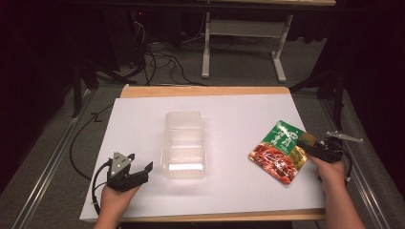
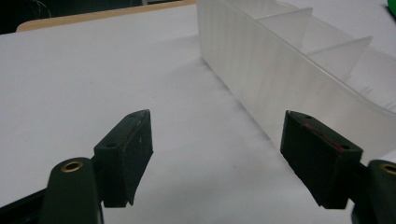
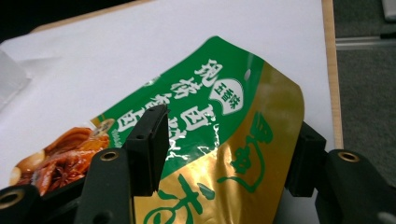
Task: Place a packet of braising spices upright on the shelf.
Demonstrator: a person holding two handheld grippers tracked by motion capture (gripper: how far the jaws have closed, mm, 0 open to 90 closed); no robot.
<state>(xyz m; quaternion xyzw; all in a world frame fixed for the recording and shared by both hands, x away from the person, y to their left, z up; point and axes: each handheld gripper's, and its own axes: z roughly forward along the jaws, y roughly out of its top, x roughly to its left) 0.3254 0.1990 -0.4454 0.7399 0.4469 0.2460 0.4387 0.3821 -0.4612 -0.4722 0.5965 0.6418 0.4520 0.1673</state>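
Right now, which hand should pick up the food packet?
Probably the right. The right gripper already has the green food packet between its jaws, while the left gripper sits open beside the clear plastic box.

The green-and-gold pouch [image 3: 224, 140] carries white Chinese characters, none clearly readable

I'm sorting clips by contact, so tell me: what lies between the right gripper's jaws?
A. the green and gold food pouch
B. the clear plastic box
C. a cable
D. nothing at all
A: in the right gripper view the right gripper has its jaws on either side of the green and gold food pouch.
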